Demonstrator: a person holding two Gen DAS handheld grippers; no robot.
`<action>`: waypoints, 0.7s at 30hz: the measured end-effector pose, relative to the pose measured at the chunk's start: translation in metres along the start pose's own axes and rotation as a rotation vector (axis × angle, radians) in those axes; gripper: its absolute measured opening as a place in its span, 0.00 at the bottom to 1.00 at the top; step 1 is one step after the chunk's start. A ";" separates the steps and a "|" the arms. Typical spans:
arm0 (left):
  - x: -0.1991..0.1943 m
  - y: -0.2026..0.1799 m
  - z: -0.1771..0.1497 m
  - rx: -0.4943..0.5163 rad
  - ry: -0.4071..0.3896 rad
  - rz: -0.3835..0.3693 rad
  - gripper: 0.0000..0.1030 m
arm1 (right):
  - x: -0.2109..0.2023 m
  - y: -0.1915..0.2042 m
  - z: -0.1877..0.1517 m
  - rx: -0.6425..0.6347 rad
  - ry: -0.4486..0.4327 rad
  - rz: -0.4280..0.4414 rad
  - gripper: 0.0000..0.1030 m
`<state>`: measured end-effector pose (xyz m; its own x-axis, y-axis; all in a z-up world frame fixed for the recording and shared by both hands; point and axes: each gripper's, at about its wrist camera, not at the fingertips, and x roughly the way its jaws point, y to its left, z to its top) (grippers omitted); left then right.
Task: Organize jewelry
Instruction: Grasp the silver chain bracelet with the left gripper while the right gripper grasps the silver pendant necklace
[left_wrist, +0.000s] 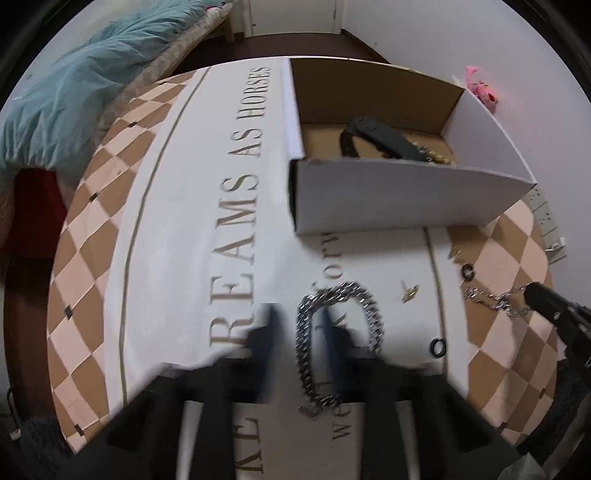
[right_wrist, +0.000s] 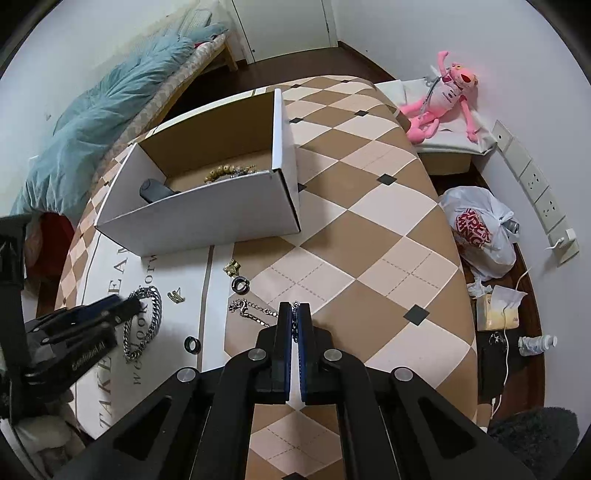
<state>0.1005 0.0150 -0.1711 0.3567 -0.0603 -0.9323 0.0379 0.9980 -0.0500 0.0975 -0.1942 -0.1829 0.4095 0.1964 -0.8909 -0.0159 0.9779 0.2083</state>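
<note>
Right tongs (right_wrist: 294, 308) clench the thin silver chain (right_wrist: 251, 312); white cardboard box (right_wrist: 207, 218) lies toward 11 o'clock; left tongs (left_wrist: 297, 328), spread, straddle the heavy chain (left_wrist: 338, 332).

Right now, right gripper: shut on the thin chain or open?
Shut on the thin chain. The right gripper pads sit nearly together with chain links pinched between them; the rest trails left across the table.
</note>
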 end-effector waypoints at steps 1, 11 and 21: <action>-0.001 0.000 0.001 -0.005 0.003 -0.011 0.05 | 0.000 0.000 0.000 0.002 0.002 0.003 0.03; -0.037 0.005 0.001 -0.054 -0.054 -0.119 0.05 | -0.031 -0.006 0.012 0.045 -0.053 0.072 0.03; -0.081 0.012 0.019 -0.070 -0.126 -0.203 0.05 | -0.065 -0.005 0.030 0.050 -0.093 0.145 0.03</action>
<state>0.0901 0.0317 -0.0896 0.4617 -0.2569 -0.8490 0.0575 0.9638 -0.2603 0.0983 -0.2143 -0.1141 0.4890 0.3257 -0.8092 -0.0370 0.9346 0.3538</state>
